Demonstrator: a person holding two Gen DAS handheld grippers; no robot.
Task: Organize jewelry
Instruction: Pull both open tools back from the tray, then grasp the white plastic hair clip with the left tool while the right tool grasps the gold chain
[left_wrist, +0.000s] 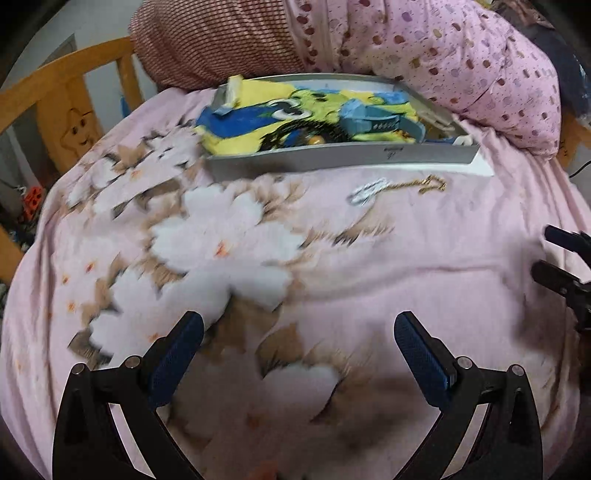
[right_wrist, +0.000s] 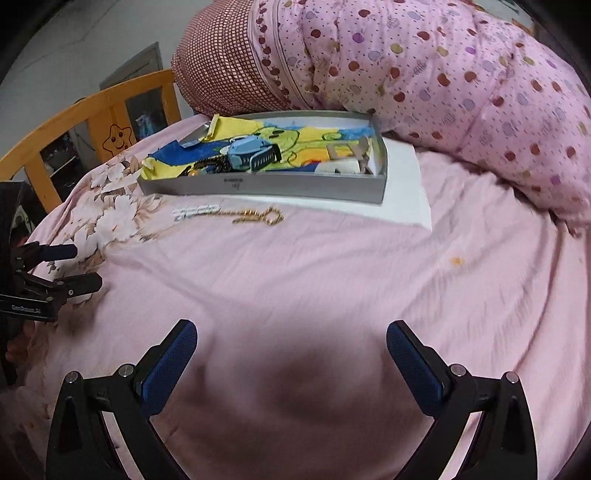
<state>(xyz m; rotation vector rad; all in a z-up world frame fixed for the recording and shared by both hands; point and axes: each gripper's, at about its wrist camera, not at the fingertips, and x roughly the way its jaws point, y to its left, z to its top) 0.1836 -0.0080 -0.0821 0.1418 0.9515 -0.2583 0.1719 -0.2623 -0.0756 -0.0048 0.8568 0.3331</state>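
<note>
A grey tray (left_wrist: 343, 157) (right_wrist: 258, 186) lined with a yellow and blue cartoon cloth lies on the pink bed. It holds a blue watch (left_wrist: 373, 120) (right_wrist: 251, 153) and other small items. In front of the tray a gold chain (left_wrist: 424, 183) (right_wrist: 258, 216) and a white bracelet (left_wrist: 365, 192) (right_wrist: 195, 212) lie on the sheet. My left gripper (left_wrist: 299, 325) is open and empty, well short of them; it also shows in the right wrist view (right_wrist: 86, 267). My right gripper (right_wrist: 291, 332) is open and empty; it also shows in the left wrist view (left_wrist: 541, 254).
A pink dotted quilt (right_wrist: 443, 85) and a checked pillow (right_wrist: 221, 62) are heaped behind the tray. A wooden bed rail (right_wrist: 74, 122) runs along the left. A white pad (right_wrist: 406, 184) lies under the tray's right end.
</note>
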